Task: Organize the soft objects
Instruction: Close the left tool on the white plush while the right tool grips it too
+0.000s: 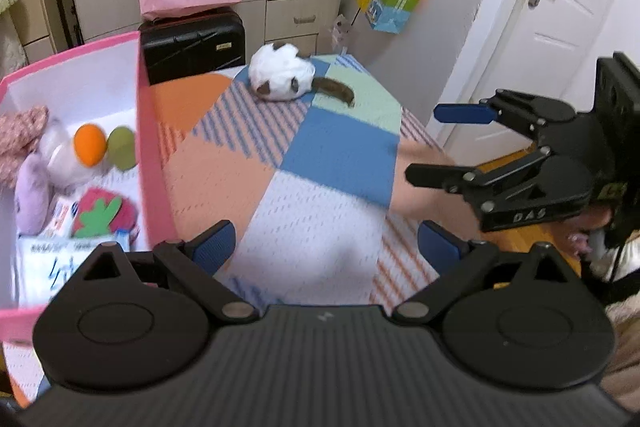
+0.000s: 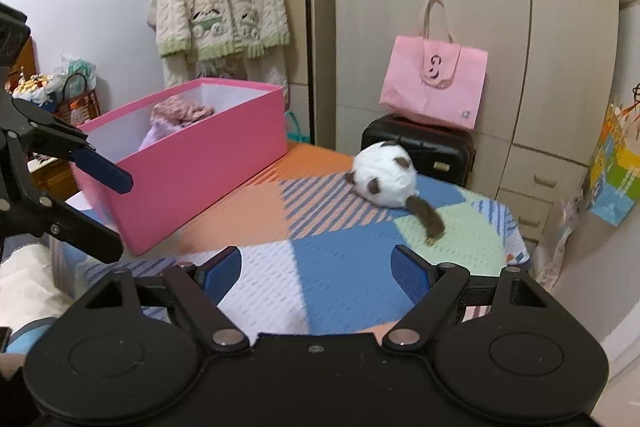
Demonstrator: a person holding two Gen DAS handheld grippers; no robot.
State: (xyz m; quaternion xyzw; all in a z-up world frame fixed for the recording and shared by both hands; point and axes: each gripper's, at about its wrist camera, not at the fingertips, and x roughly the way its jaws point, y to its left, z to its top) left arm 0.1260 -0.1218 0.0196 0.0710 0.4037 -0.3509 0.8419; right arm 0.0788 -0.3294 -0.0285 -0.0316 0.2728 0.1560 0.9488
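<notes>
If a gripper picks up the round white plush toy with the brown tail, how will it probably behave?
The round white plush toy looks stuffed, so it probably squashes and weighs little. Its round body may roll if pushed. Its brown tail lies limp, so it would likely dangle.

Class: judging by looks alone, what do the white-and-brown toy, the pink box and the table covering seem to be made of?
Toy: plush fabric, matte and fuzzy, with a floppy brown tail.
Pink box: probably cardboard; flat stiff walls, smooth pink outside, white inside.
Table covering: likely woven or knitted cloth; matte colour patches with a fine dashed texture.

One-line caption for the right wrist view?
Open right hand-held gripper faces a white-and-brown plush toy on the patchwork bedspread, beside a pink box.
</notes>
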